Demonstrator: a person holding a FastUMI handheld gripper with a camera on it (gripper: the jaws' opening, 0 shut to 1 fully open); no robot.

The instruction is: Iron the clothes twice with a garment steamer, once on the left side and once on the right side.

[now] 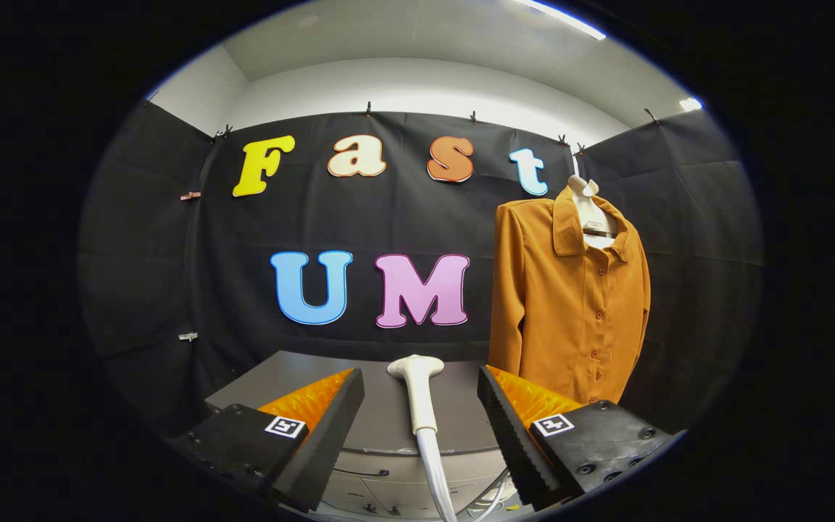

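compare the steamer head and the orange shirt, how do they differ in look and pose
The steamer head is a pale, narrow wand standing upright on its hose; the orange shirt is a broad, rust-coloured garment hanging from a hanger against the booth wall. The steamer head sits between the open fingers of the hand-held gripper, ungripped; the shirt hangs farther off, beyond the right finger. Both are upright.

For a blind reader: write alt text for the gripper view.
The open gripper frames a white garment steamer head standing upright between its fingers, untouched. Beyond, to the right, an orange button-up shirt hangs on a hanger against the black cloth wall.
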